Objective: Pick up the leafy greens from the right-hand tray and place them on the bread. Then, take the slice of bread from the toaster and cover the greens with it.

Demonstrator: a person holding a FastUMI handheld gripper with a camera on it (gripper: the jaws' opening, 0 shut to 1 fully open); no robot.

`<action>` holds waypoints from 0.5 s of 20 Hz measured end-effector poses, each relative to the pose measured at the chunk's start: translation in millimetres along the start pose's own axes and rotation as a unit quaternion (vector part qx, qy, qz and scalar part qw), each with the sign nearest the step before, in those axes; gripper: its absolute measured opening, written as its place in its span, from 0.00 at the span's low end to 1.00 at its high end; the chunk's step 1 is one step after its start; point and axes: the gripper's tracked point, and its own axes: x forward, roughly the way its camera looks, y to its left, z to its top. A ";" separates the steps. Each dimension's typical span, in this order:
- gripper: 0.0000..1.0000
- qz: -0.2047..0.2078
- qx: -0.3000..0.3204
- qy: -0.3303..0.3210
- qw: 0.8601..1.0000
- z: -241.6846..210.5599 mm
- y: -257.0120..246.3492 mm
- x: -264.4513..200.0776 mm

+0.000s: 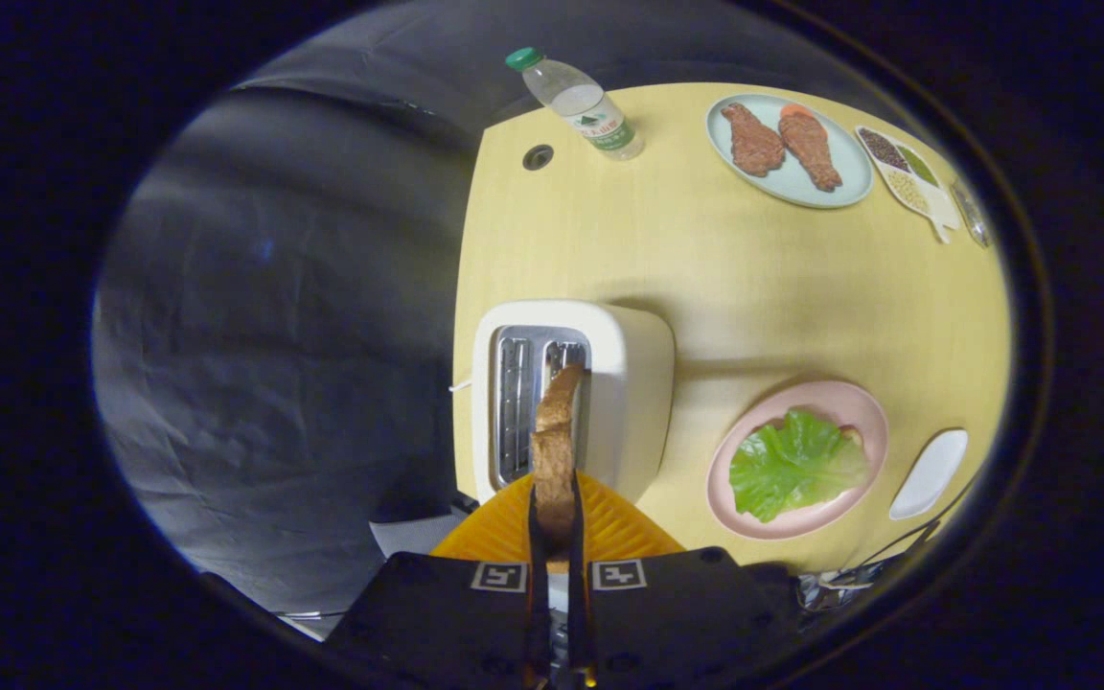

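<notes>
My gripper (554, 522) is shut on a slice of toasted bread (554, 436), held edge-on between both fingers and lifted just above the white toaster (629, 383). The slice's far end still hangs over the toaster's right slot; the left slot is bare. To the right of the toaster, a pink plate (861, 402) carries the leafy greens (794, 463), spread flat over the bread underneath, of which a small edge (854, 436) peeks out at the far right.
A small white tray (931, 472) lies right of the pink plate. Farther back stand a water bottle (579, 103), a pale blue plate (854, 182) with two meat pieces, and a divided dish of grains (907, 172). The table's left edge drops off beside the toaster.
</notes>
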 end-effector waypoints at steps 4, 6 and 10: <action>0.10 0.053 -0.015 -0.011 0.998 -9.0 3.7 -39.9; 0.11 0.087 -0.031 -0.026 0.995 -11.8 3.4 -61.9; 0.11 0.167 -0.063 -0.059 0.982 -24.4 -7.0 -101.6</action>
